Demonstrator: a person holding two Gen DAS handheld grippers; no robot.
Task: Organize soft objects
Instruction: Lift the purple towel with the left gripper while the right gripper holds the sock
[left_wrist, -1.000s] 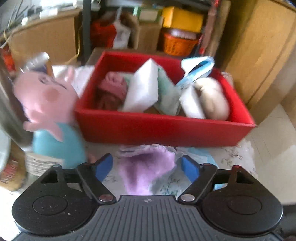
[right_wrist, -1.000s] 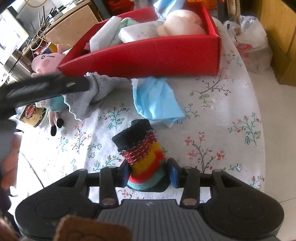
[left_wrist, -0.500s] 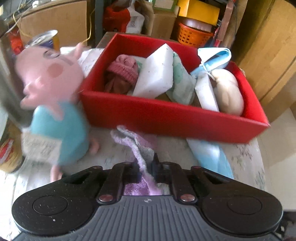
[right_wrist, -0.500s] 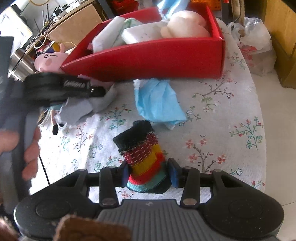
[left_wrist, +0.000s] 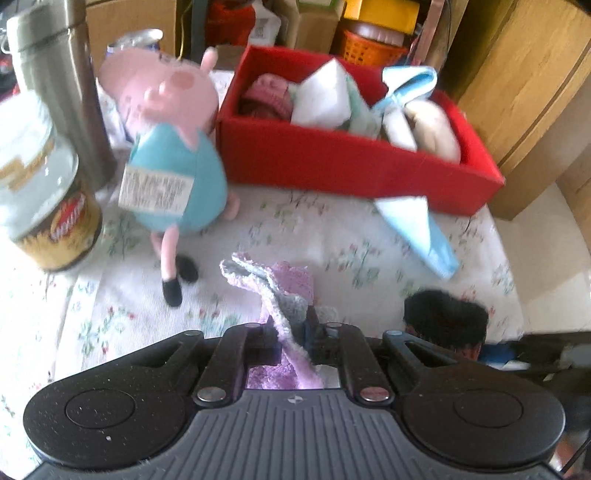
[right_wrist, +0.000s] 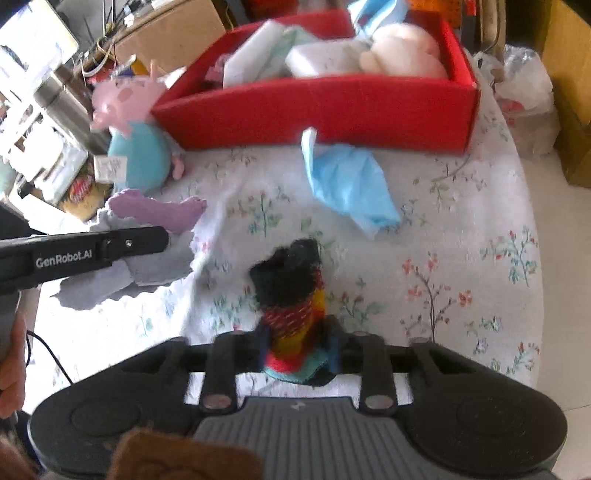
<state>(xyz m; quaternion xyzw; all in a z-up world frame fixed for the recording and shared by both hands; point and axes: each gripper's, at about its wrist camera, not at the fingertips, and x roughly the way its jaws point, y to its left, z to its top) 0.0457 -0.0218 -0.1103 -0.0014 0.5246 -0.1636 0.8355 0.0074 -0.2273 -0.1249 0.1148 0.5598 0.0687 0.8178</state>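
My left gripper (left_wrist: 291, 334) is shut on a purple and grey cloth (left_wrist: 284, 291) and holds it above the flowered tablecloth; the cloth (right_wrist: 155, 218) hangs from it in the right wrist view. My right gripper (right_wrist: 297, 349) is shut on a striped sock (right_wrist: 291, 295) with a black cuff, whose cuff (left_wrist: 443, 317) shows in the left wrist view. A red box (left_wrist: 332, 162) at the far side holds sponges, a pink knit item and a cream plush. A pink pig plush (left_wrist: 166, 147) in a blue dress stands left of it. A light blue cloth (left_wrist: 417, 229) lies before the box.
A steel flask (left_wrist: 55, 85) and a coffee jar (left_wrist: 40, 192) stand at the left. Wooden cabinets (left_wrist: 517, 74) are at the right. A plastic bag (right_wrist: 524, 99) sits on the floor past the table's right edge. Cardboard boxes and an orange basket (left_wrist: 369, 51) are behind.
My left gripper closed on the purple cloth and drew it back from the red box and up off the table. My right gripper closed on the striped sock and lifted its cuff end.
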